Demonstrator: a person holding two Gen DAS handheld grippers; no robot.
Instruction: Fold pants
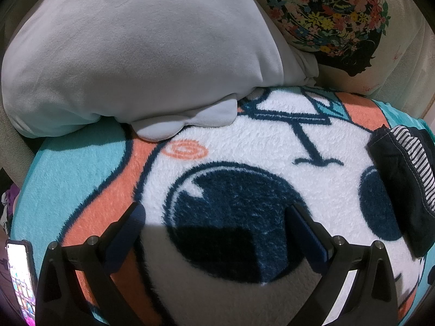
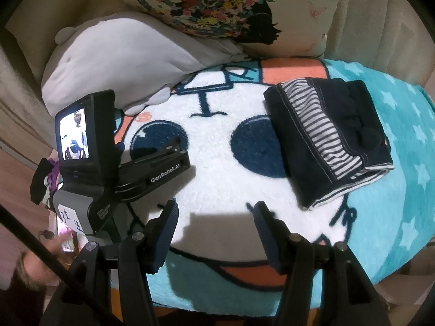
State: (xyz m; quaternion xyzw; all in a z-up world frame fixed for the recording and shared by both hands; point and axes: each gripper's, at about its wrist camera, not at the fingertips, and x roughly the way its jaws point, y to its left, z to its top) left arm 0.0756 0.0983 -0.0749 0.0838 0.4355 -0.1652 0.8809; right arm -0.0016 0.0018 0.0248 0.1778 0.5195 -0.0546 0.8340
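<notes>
The dark navy pants (image 2: 326, 138) with a striped lining lie folded in a compact stack on the cartoon blanket (image 2: 217, 179), right of centre in the right wrist view. They show at the right edge of the left wrist view (image 1: 402, 184). My right gripper (image 2: 216, 217) is open and empty, hovering in front and to the left of the pants. My left gripper (image 1: 214, 217) is open and empty over the blanket's dark eye patch; its body (image 2: 119, 163) shows at the left of the right wrist view, well away from the pants.
A big grey plush pillow (image 1: 130, 54) lies at the back left of the blanket. A floral printed cushion (image 1: 339, 19) leans against the beige sofa back (image 2: 367, 13). A lit phone (image 1: 20, 279) sits at the left edge. Small clutter (image 2: 44, 174) lies on the floor at left.
</notes>
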